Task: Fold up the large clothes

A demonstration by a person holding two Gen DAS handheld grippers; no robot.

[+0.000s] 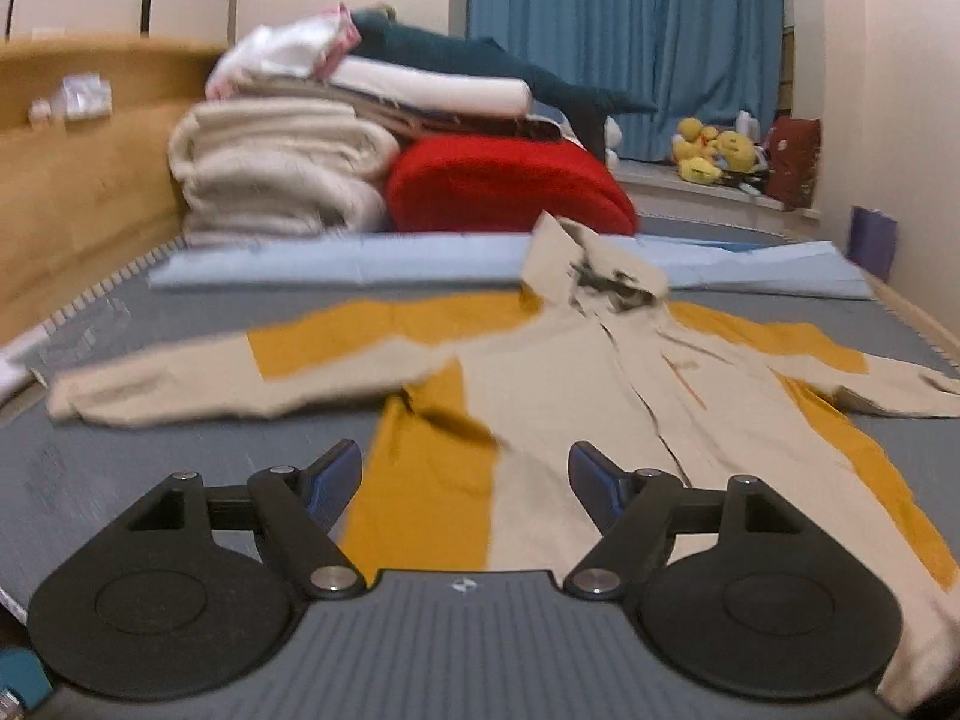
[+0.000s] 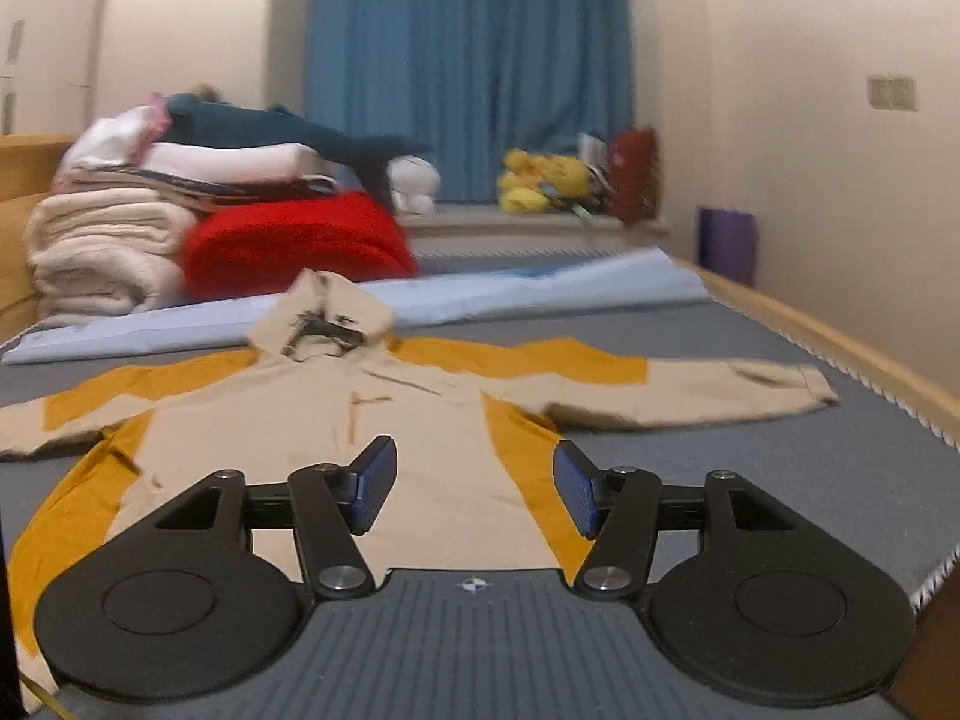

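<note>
A beige and mustard-yellow hooded jacket (image 1: 558, 384) lies spread flat on the grey bed surface (image 1: 90, 456), front up, hood toward the far end, both sleeves stretched out sideways. It also shows in the right wrist view (image 2: 420, 420). My left gripper (image 1: 465, 480) is open and empty, low over the jacket's lower left part. My right gripper (image 2: 474, 489) is open and empty, low over the jacket's lower right part near its yellow side panel.
A stack of folded blankets (image 1: 276, 168) with a red cushion (image 1: 504, 186) and a dark plush (image 1: 480, 66) stands at the far end behind a light blue sheet (image 1: 360, 261). A wooden bed frame (image 2: 840, 336) runs along the right. Yellow plush toys (image 2: 540, 180) sit below the blue curtain.
</note>
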